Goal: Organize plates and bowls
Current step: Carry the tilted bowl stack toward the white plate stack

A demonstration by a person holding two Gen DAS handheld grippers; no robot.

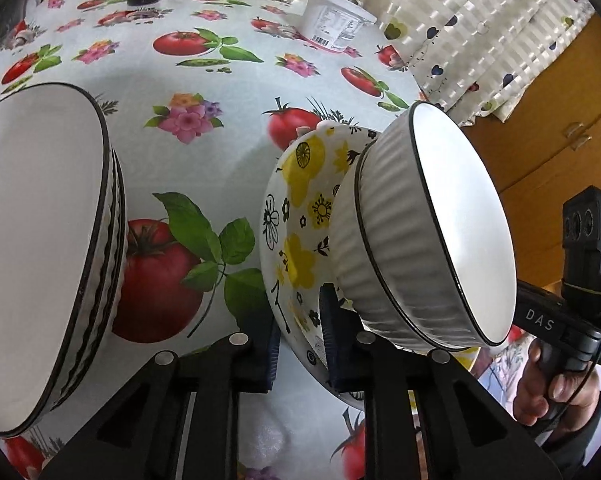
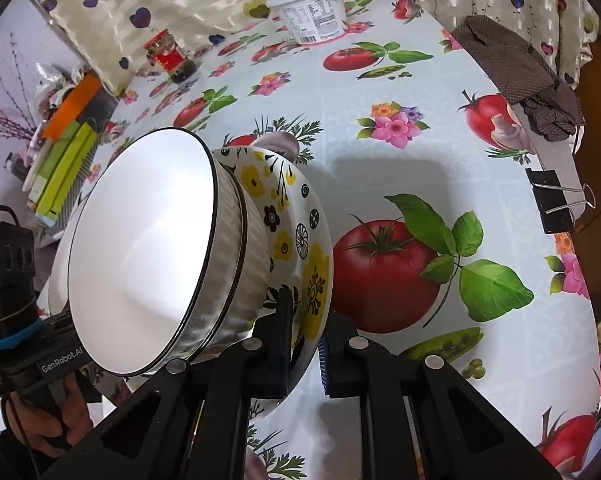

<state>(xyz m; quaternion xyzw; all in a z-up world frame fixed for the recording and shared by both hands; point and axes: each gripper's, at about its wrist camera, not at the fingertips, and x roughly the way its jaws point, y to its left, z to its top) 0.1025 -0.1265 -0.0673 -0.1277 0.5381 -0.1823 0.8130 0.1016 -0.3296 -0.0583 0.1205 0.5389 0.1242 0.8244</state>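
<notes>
A white plate with yellow and black flowers [image 1: 300,216] carries a white ribbed bowl with a dark rim [image 1: 404,248]. My left gripper [image 1: 300,332] is shut on the plate's rim, one finger each side. My right gripper [image 2: 304,340] is shut on the opposite rim of the same plate [image 2: 312,264], with the ribbed bowl [image 2: 148,248] on it. The pair is held above the table. A stack of white dark-rimmed plates [image 1: 40,240] sits at the left in the left wrist view.
The table has a tomato-and-flower oilcloth [image 2: 400,152]. A white tub [image 2: 312,12] and a jar [image 2: 172,56] stand at the far edge. A brown cloth [image 2: 512,68] and a binder clip [image 2: 556,204] are at the right edge. Boxes [image 2: 60,152] lie left.
</notes>
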